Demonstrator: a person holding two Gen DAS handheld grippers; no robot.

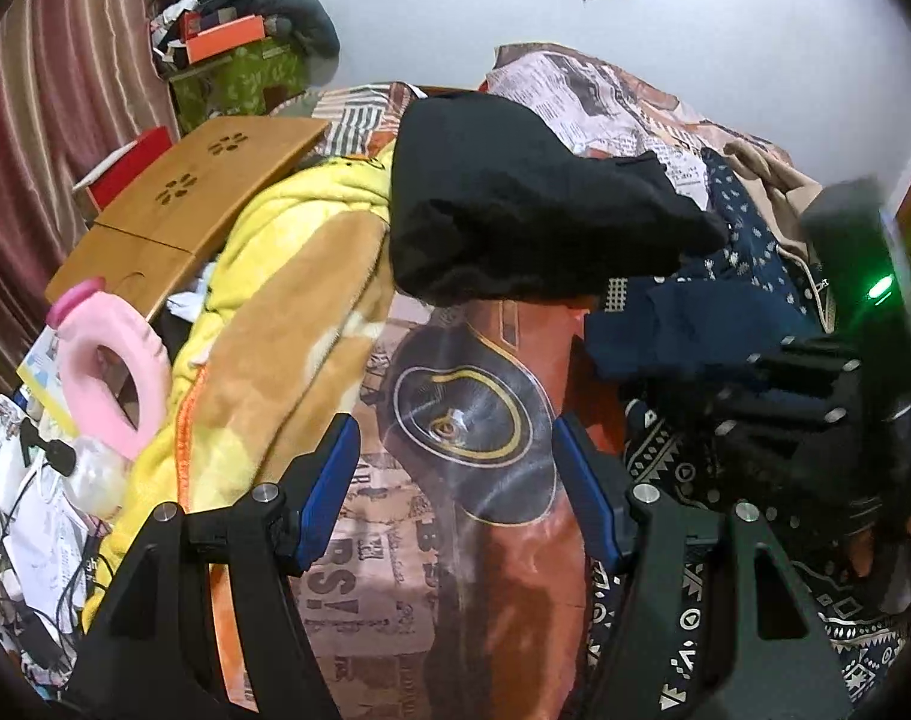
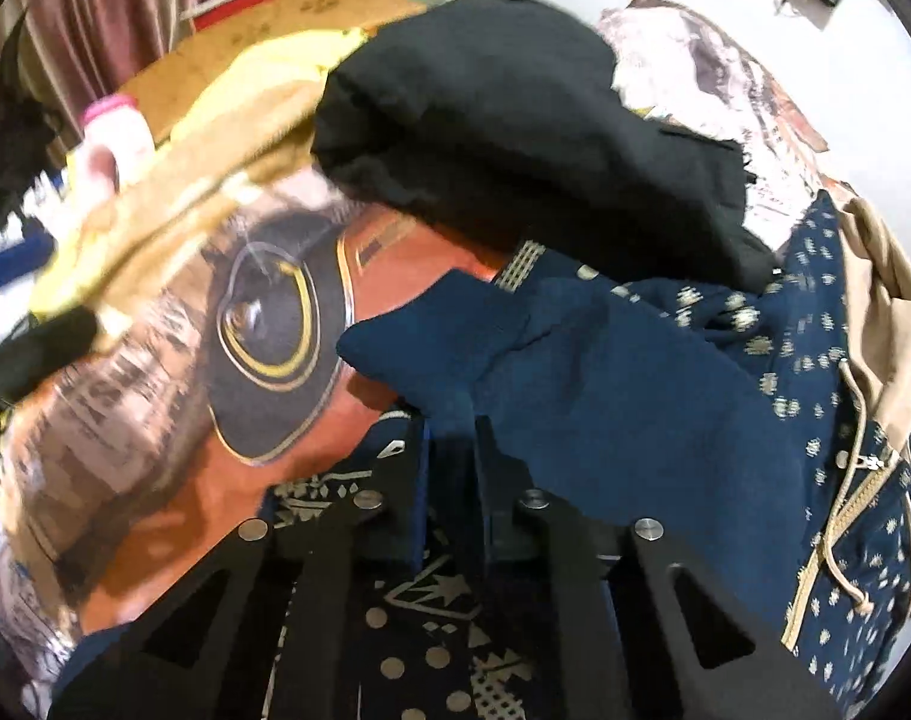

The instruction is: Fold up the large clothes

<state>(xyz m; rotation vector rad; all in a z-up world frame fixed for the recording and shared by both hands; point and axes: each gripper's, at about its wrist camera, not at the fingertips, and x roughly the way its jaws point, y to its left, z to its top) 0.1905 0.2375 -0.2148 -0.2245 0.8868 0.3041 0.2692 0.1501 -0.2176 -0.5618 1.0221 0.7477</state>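
Navy cloth (image 2: 605,372), judged soft, light and limp and best taken at a hem, was seen heaped on the bed (image 1: 455,540) against a black garment (image 1: 515,210), pinched by the closed right tool (image 2: 452,438), while the left tool (image 1: 455,480) was held apart, empty, above the printed bedsheet in a cluttered room.

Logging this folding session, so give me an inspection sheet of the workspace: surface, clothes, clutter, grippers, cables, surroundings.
Surface: bed with printed sheet, mostly covered.
Job's things: black garment heaped at the back; navy garment in front of it; patterned dark cloth nearest.
Clutter: yellow blanket, pink bottle, wooden lap desk.
Grippers: left gripper open over the sheet; right gripper shut on navy garment.
Cables: wires at the bed's left edge.
Surroundings: curtain, white wall, piled boxes.
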